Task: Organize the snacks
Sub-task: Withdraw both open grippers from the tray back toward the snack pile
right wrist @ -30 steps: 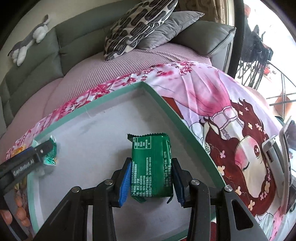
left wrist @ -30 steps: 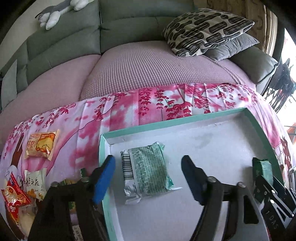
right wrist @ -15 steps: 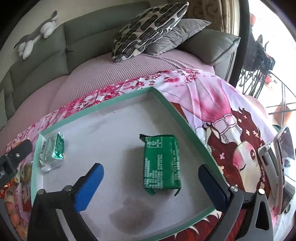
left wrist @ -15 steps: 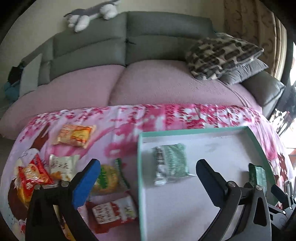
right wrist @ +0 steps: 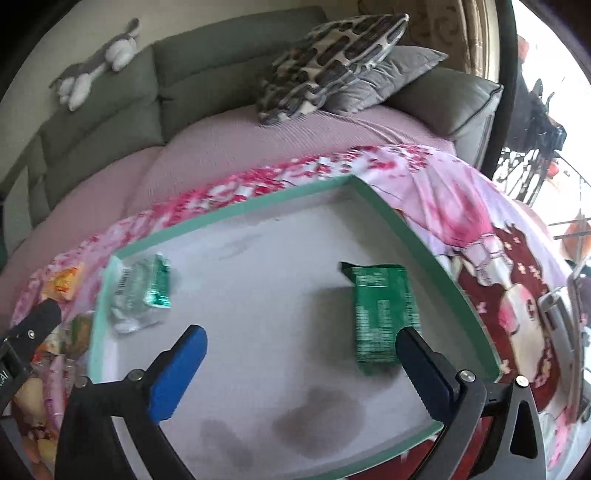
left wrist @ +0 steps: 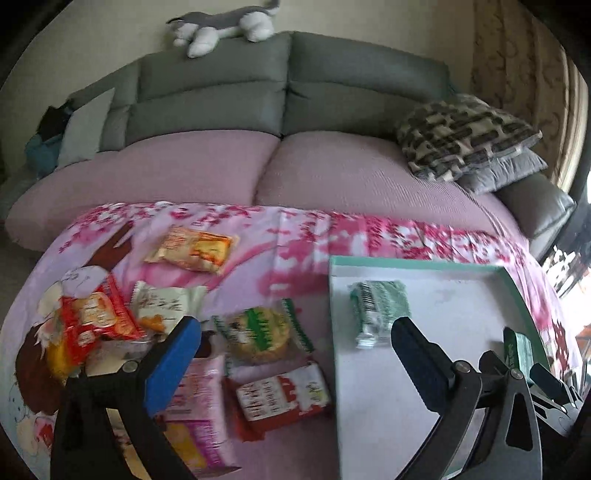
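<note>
A white tray with a teal rim (left wrist: 413, 263) (right wrist: 236, 210) lies on a pink floral cloth. In it are a crumpled green-and-clear packet (left wrist: 376, 308) (right wrist: 142, 291) at the left and a dark green packet (right wrist: 382, 315) (left wrist: 519, 347) at the right. My left gripper (left wrist: 295, 328) is open, hovering over the tray's left rim, near a round green-labelled biscuit pack (left wrist: 260, 328) and a red-and-white pack (left wrist: 282, 397). My right gripper (right wrist: 301, 338) is open above the tray, its right finger (right wrist: 424, 365) beside the dark green packet, holding nothing.
Loose snacks lie left of the tray: an orange packet (left wrist: 192, 251), a white packet (left wrist: 166, 304), a red packet (left wrist: 99, 317) and a pink pack (left wrist: 201, 391). Beyond is a sofa with patterned cushions (left wrist: 461, 136) (right wrist: 332, 55) and a plush toy (left wrist: 225, 22).
My right gripper has opened and let go of the dark green packet, which now lies in the tray. My left gripper opened wider and drew back leftward from the crumpled packet, bringing the loose snacks into view.
</note>
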Tool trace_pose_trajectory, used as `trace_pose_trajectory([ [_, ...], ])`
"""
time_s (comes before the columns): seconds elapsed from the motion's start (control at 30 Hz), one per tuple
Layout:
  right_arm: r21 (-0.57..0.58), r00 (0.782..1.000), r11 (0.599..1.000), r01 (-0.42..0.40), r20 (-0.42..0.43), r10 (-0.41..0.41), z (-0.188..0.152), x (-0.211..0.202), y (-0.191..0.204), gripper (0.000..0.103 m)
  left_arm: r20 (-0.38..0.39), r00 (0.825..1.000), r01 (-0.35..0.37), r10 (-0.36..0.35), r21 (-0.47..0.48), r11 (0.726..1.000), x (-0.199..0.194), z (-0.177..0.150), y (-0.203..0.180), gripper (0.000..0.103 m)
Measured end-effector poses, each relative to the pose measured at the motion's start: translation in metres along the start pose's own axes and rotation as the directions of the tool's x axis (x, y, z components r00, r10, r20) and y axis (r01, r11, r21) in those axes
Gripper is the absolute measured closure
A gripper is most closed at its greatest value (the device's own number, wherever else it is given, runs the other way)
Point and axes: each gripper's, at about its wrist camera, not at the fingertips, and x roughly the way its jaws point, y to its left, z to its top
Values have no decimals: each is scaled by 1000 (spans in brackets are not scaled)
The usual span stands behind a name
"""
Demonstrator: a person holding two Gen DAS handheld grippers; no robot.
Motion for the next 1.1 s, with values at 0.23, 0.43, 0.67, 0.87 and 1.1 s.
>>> trace_pose_trajectory([
  [0.23,-85,999,996,-2,54,6,-8,-12,35,0,28,989,-147,147,-21,989,-8,-11,31,1],
  [0.43,-73,995,994,-85,42,89,-12,-13,53,0,-37,987,-159,156,-93,983,-12,-23,68,1],
  [0.67,-108,984,984,-142,89,152,-18,-25,82,0,-12,974,-225,228,-224,948,-42,-26,130,1],
  [0.87,-170,980,970,-172,71,186,-26,-35,113,0,-31,955,-292,296,-293,911,-64,-33,182,1],
  [1.1,-266,970,940,-214,57,237,-39,-57,155,0,-128,942,-336,311,-309,890,-61,-52,217,1],
])
